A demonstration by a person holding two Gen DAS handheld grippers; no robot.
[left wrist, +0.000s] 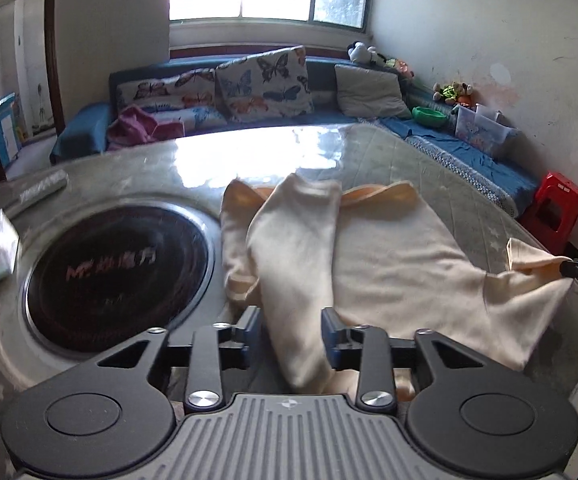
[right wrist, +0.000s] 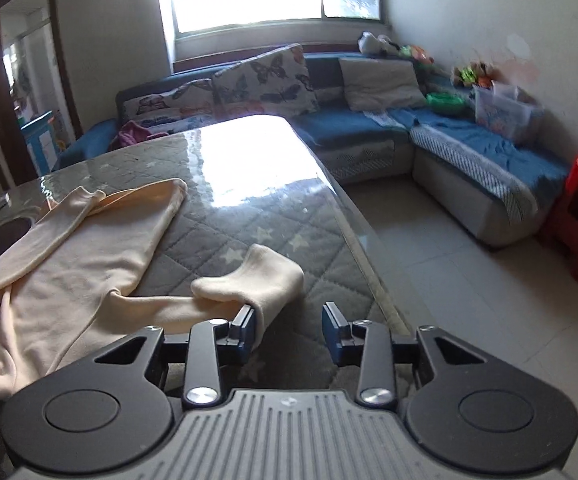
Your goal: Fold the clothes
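Nearest the left wrist camera, the left gripper point(left wrist: 289, 336) stood parted, a folded-over sleeve point(left wrist: 293, 248) of the cream garment point(left wrist: 401, 264) lying loose between its jaws, unpinched. The right gripper point(right wrist: 289, 330) was likewise parted; the other sleeve point(right wrist: 249, 284) touched only its left finger and was not clamped. Beyond, the garment lay spread on the quilted table point(right wrist: 257, 216), beside the round cooktop point(left wrist: 117, 276). Judged progress: one sleeve was folded inward, the second only partly; the body folds remained.
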